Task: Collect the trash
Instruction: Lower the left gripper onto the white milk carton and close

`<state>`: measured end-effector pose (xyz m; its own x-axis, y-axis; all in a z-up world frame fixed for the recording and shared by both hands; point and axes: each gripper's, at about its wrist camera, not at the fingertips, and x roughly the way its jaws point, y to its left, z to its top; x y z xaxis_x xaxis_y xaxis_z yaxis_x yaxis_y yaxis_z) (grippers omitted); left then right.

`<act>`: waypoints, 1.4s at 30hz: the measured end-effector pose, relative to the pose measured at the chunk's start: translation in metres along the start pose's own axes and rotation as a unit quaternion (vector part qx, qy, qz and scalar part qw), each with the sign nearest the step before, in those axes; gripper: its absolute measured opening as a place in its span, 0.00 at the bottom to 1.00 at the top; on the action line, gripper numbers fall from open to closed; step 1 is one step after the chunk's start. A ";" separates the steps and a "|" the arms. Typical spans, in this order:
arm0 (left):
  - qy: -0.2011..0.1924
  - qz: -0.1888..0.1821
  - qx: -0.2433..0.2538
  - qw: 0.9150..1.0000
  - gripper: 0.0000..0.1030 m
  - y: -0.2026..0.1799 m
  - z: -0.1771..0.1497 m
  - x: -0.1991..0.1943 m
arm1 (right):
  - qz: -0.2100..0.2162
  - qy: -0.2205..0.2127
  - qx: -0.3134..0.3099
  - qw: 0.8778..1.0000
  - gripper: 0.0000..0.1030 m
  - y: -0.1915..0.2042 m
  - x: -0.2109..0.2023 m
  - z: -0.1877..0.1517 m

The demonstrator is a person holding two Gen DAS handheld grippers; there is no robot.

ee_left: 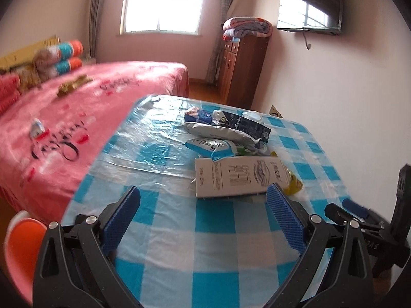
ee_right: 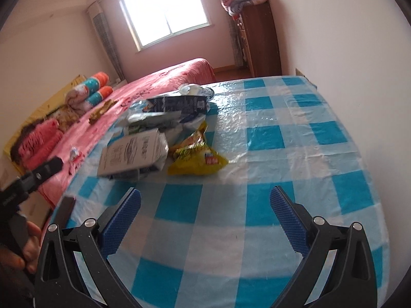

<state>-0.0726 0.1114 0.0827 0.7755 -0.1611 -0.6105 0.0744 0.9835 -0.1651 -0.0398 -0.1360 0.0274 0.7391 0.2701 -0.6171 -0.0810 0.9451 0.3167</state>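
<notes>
My left hand-held gripper (ee_left: 203, 200) and right hand-held gripper (ee_right: 205, 202) both spread wide, empty, above the desk (ee_right: 269, 159); white carton (ee_left: 239, 177) just ahead.

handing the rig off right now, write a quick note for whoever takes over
Left gripper: open, empty, above the table's near end, facing the trash.
Right gripper: open, empty, beside it.
Trash sits in one pile on the checked tablecloth: white carton nearest, yellow snack bag beside it, dark blue carton and crumpled wrappers behind.
Done: nothing picked up yet. No bin in view.
Left: collect the whole pile.
</notes>
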 end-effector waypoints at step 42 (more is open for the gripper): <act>0.119 -0.073 0.231 0.963 0.96 -0.114 0.006 0.075 | 0.203 0.012 0.157 0.966 0.93 -0.075 0.098 0.065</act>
<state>-0.0193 -0.0119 0.0599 0.5746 -0.2606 -0.7758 0.4856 0.8716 0.0668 0.0824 -0.1922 -0.0103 0.6736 0.6142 -0.4112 -0.1512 0.6590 0.7368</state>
